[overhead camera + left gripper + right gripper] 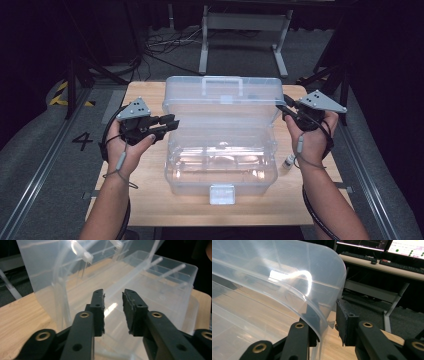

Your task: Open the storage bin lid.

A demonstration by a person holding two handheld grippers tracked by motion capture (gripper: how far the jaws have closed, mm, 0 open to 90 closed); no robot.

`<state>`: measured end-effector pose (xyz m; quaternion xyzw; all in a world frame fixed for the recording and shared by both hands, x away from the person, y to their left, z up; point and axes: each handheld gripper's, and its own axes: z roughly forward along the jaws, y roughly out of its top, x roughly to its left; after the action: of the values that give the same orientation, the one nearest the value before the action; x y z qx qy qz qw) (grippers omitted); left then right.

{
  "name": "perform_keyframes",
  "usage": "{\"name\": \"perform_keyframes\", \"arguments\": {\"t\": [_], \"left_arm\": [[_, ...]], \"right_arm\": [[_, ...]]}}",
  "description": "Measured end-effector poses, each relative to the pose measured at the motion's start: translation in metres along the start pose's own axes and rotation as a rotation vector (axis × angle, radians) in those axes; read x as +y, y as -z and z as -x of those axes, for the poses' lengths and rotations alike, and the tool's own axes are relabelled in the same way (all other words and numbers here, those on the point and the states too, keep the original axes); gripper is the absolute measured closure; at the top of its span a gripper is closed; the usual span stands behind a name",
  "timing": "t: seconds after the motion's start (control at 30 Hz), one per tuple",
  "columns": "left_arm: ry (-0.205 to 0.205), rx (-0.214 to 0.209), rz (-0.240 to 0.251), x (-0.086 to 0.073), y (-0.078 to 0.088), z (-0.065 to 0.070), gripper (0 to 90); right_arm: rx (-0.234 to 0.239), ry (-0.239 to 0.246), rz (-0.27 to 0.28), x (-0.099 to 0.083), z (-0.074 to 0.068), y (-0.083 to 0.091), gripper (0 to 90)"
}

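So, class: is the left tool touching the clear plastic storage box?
Apart. The left gripper view shows the left tool with open jaws short of the clear plastic storage box.

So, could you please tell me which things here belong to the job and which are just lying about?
In the job:
- clear plastic box
- its raised lid
- left gripper, fingers apart beside the box
- right gripper, fingers astride the lid's edge

Lying about:
- small white vial on the table
- metal stand behind

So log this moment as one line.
scene: clear box open on table | left tool: open, beside box | right tool: straddling lid edge, not clamped
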<state>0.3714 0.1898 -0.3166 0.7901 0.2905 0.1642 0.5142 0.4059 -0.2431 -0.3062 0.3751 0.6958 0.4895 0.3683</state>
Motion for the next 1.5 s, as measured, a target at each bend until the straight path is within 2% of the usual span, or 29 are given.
{"name": "perform_keyframes", "arguments": {"t": [0.03,0.2,0.37,0.47,0.57,0.63,0.8,0.93,1.0,1.07,1.27,1.4,1.5], "left_arm": [[-0.008,-0.004,-0.008,-0.001,0.002,0.001,63.3],[-0.026,-0.027,-0.034,-0.010,0.009,0.007,57.1],[-0.013,-0.063,-0.047,-0.021,0.016,0.014,55.3],[-0.012,-0.075,-0.079,-0.030,0.020,0.020,55.1],[-0.014,-0.109,-0.100,-0.040,0.023,0.027,55.1],[-0.015,-0.110,-0.103,-0.043,0.023,0.028,54.8],[-0.006,-0.164,-0.125,-0.055,0.019,0.033,54.2],[-0.017,-0.204,-0.171,-0.063,0.012,0.035,53.3],[-0.017,-0.222,-0.165,-0.066,0.012,0.032,52.1],[-0.003,-0.261,-0.162,-0.070,0.013,0.029,53.6],[-0.049,-0.301,-0.233,-0.078,0.007,0.036,54.5],[-0.053,-0.326,-0.255,-0.081,0.003,0.039,55.2],[-0.062,-0.341,-0.291,-0.086,-0.003,0.042,55.9]], "right_arm": [[0.008,-0.006,-0.004,0.001,0.001,-0.001,72.7],[0.015,-0.023,-0.012,0.003,0.004,-0.004,73.1],[0.019,-0.036,-0.010,0.004,0.006,-0.007,73.0],[0.030,-0.052,-0.006,0.004,0.009,-0.009,72.8],[0.030,-0.057,-0.008,0.005,0.010,-0.012,73.1],[0.032,-0.059,-0.010,0.005,0.010,-0.012,73.1],[0.033,-0.066,-0.018,0.007,0.012,-0.015,73.2],[0.033,-0.067,-0.020,0.008,0.013,-0.016,73.1],[0.030,-0.063,-0.018,0.008,0.013,-0.017,73.2],[0.030,-0.061,-0.020,0.008,0.013,-0.017,73.1],[0.036,-0.059,-0.026,0.009,0.014,-0.017,72.9],[0.039,-0.062,-0.031,0.010,0.015,-0.018,72.9],[0.039,-0.063,-0.032,0.010,0.015,-0.018,72.9]]}}
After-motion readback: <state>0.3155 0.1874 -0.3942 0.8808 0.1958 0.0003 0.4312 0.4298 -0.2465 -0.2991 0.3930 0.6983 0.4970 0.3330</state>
